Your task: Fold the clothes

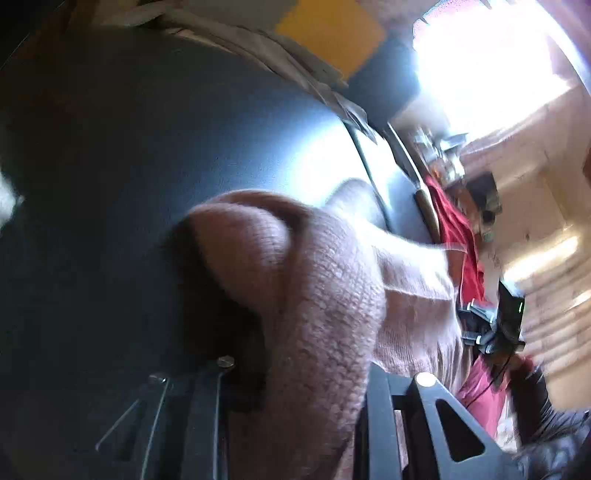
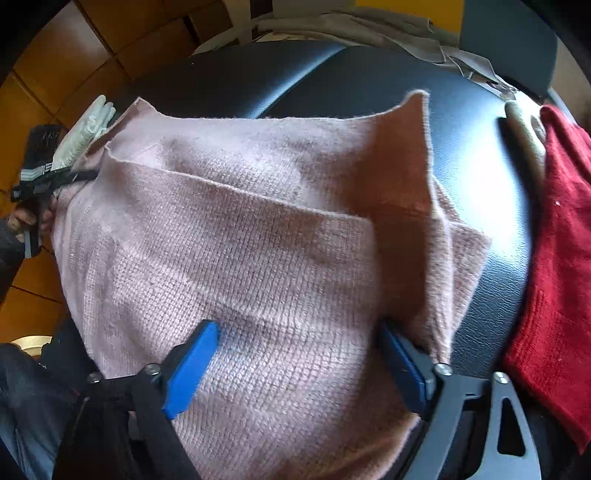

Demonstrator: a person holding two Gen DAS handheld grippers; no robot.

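Two grippers work on one pale pink knitted garment [image 2: 236, 229], which lies spread over a dark blue-black leather-like surface [image 2: 476, 184]. In the right wrist view the right gripper [image 2: 299, 365] has its blue-padded jaws spread wide, one pad on each side of a broad stretch of the knit, resting against the cloth without pinching it. An upper layer of the garment lies folded across the lower one, and a far corner stands up off the surface. A dark red knitted cloth [image 2: 554, 266] lies just beside the garment on the right, on the same surface. At the far left of that view the left gripper [image 2: 40, 184] meets the garment's edge. In the left wrist view the pink knit [image 1: 314, 295] bulges up between the black jaws, gathered there and gripped; the picture is blurred. A yellow panel [image 1: 328, 33] shows beyond the surface.
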